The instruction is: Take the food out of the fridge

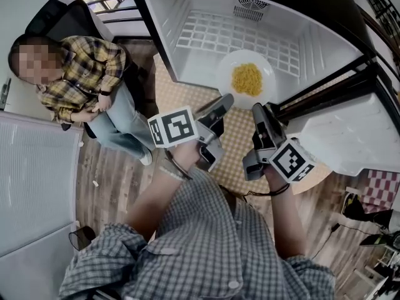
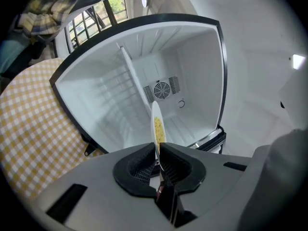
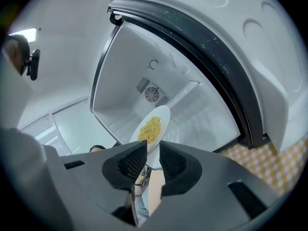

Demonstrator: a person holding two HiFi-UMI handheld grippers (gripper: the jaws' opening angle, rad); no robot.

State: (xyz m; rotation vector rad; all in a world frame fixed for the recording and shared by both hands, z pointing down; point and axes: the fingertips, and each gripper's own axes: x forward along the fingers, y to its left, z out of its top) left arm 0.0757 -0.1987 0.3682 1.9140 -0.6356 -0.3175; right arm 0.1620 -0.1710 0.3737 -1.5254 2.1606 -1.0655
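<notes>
The left tongs (image 1: 225, 100) and right tongs (image 1: 257, 109) each clamp the near rim of a round white plate (image 1: 230, 61) of yellow food (image 1: 247, 79) at the mouth of the open white fridge (image 1: 187, 17); uneven pulling could tilt it, spilling food.

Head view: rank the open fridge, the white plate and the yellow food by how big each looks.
1. fridge: fills most of the upper frame.
2. plate: clearly smaller.
3. yellow food: covers only the plate's middle.
</notes>
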